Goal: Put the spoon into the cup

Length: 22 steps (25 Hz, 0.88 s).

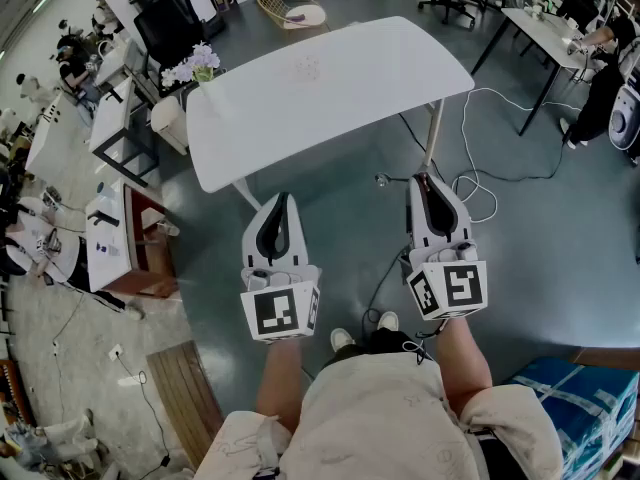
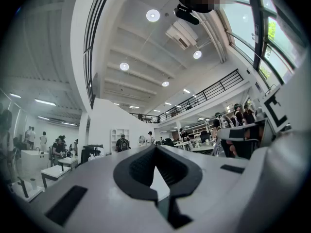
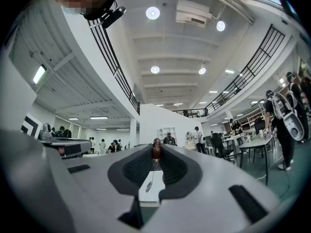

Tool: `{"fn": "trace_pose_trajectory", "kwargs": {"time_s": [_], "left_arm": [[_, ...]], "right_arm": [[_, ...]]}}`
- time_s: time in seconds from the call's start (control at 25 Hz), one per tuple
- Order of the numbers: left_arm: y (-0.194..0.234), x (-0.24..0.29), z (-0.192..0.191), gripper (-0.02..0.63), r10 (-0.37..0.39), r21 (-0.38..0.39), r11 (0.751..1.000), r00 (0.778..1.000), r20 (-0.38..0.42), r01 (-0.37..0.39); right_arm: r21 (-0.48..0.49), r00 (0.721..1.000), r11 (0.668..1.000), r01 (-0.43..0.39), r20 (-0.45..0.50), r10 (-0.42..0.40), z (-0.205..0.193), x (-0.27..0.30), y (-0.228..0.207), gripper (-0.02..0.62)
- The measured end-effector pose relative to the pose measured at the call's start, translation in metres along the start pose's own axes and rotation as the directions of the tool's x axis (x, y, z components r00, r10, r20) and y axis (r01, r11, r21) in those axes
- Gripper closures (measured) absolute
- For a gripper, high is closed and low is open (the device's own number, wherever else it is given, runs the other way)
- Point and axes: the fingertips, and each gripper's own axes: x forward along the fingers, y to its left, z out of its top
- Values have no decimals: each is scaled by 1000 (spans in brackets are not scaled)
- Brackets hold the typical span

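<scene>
No legible text, label, number or sign anywhere

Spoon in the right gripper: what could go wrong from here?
1. The right gripper pinches the spoon only at its jaw tips, by one end; it may swivel or slip out on the way.
2. No cup shows on the table, so the goal must be found first.
3. A cable loops on the floor by the table leg; the person could trip on stepping closer.
</scene>
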Motion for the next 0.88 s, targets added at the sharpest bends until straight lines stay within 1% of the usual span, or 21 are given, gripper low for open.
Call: {"fn": "trace_pose_trajectory", "kwargs": {"time_s": [0.2,0.48,0.6,0.76,0.88], "left_arm": [[-14,10,2,604,-14,2,1000,1000,-2,14],[-43,32,1,604,-27,12,1000,1000,-8,27],[-59,44,-3,604,-37,18,999,999,-16,37],[-82,58,-10,604,-41,29,999,999,-27,42],[-104,69,-13,604,-53,28,998,998,-32,54]], "right_arm": [[8,1000,1000,6,-3,-6,1,0,-14,555],[19,1000,999,27,-3,-27,-1,-3,-51,555],[26,999,999,41,-13,-40,-5,-3,-71,555],[8,999,999,38,-12,-38,-16,-3,-94,555],[25,999,999,44,-13,-44,-20,-6,-116,555]]}}
